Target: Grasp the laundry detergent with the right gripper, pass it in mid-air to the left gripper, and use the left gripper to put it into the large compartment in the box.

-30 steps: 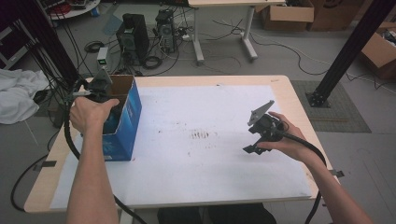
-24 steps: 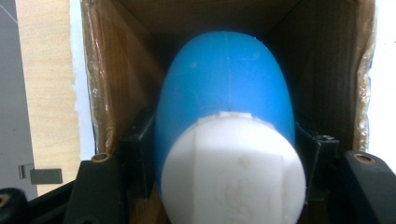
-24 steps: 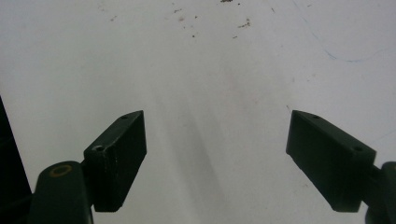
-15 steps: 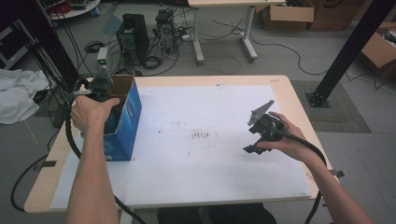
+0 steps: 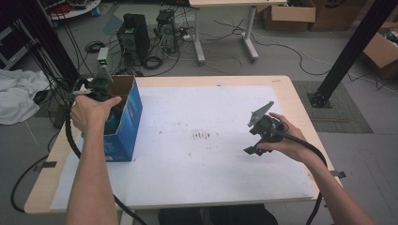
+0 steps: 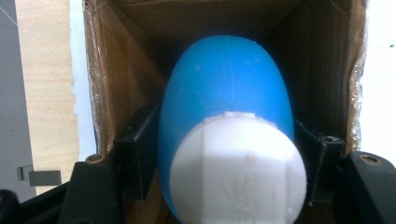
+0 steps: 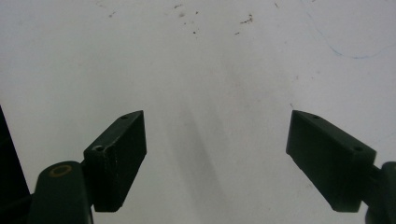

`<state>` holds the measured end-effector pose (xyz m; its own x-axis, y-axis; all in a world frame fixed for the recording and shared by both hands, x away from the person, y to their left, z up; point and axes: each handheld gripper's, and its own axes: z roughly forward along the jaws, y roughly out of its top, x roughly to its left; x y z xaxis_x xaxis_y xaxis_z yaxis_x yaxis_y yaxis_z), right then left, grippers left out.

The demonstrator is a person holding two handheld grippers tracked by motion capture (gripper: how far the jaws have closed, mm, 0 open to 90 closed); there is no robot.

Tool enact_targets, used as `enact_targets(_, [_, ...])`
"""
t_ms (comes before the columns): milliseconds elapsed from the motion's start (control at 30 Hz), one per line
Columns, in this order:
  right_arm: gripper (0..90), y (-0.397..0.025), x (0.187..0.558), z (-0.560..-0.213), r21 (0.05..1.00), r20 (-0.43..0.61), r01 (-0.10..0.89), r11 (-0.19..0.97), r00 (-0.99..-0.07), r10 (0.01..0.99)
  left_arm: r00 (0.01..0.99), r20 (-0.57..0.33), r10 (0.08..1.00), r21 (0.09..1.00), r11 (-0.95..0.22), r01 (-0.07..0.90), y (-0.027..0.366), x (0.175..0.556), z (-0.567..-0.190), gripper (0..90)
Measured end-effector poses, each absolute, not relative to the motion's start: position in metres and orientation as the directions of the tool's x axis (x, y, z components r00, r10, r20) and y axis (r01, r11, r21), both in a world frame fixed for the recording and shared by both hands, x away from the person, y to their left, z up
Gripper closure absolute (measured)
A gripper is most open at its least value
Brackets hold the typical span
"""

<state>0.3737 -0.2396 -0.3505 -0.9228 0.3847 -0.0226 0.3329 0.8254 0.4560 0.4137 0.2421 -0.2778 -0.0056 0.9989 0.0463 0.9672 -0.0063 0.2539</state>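
Note:
A blue bottle (image 6: 224, 98) with a white cap (image 6: 238, 172) sits between the jaws of my left gripper (image 6: 224, 154), which is shut on it and points down into an open cardboard box (image 6: 116, 65). In the high view that gripper (image 5: 101, 89) is at the top of the blue box (image 5: 124, 126) at the table's left edge. My right gripper (image 7: 215, 144) stands open over the white sheet with nothing between its fingers; the high view has it (image 5: 256, 140) at the table's right.
A white sheet (image 5: 206, 140) covers most of the wooden table (image 5: 300, 103). Faint brown marks (image 5: 202, 136) lie at its middle. Beyond the table are computer towers (image 5: 133, 30), cables and cardboard boxes on the floor.
The left hand has shifted slightly at the box opening. The right gripper has stayed where it was.

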Motion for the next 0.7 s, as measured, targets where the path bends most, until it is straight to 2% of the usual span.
enact_targets(700, [20.1,-0.2424,0.3741,-0.3526,0.451,-0.019,0.339,0.825,-0.921,0.389,0.001,0.069,0.998,0.247,-0.018,0.969,0.2393,0.4150,-0.2745,30.7])
